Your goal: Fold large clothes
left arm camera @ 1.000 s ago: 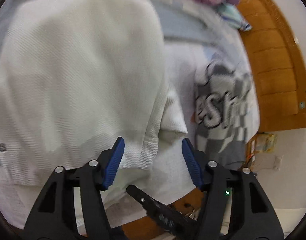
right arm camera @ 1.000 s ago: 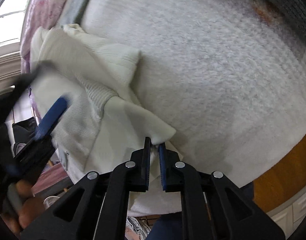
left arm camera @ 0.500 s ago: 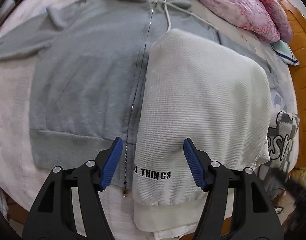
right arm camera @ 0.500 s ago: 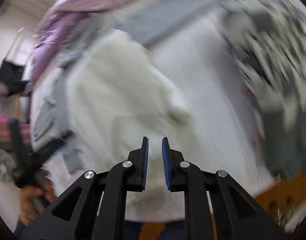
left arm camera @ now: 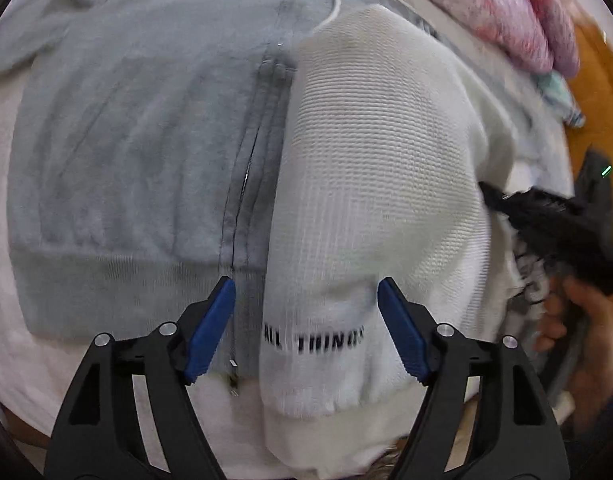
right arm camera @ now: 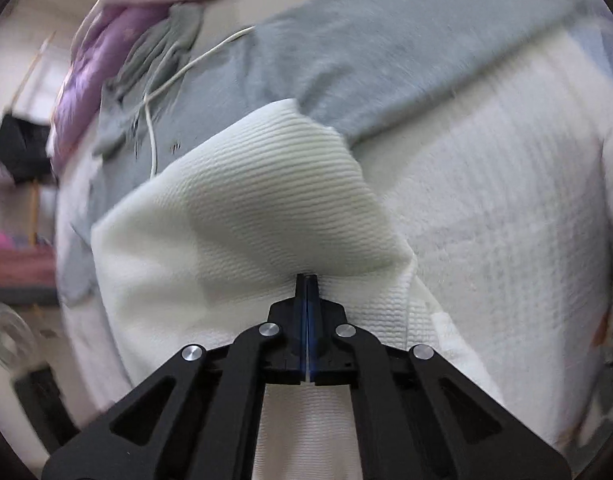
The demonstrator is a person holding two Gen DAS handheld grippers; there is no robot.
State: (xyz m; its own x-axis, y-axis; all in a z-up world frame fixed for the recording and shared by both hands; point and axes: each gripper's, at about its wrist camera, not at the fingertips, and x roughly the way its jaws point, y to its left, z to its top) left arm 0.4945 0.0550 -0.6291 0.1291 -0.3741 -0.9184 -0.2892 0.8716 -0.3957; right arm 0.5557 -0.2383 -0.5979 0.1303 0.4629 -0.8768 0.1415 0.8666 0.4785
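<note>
Jaws: left gripper (left arm camera: 306, 316) just spread wide, empty, above hem of white sweater (left arm camera: 370, 184); right gripper (right arm camera: 307, 280) just clenched, tips at sweater fold. Sweater overlaps grey hoodie (left arm camera: 146, 140) on bed.

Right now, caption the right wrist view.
Right gripper shut, fingertips at the folded white knit top lying over a grey hoodie.

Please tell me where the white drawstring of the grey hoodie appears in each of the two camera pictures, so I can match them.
Left wrist view: the drawstring runs down from the top edge, a little right of centre, to the top of the white sweater.
Right wrist view: the drawstring curves in the upper left, over the grey hoodie.
Shared landmark: the white sweater's top fold, just below the drawstring.
</note>
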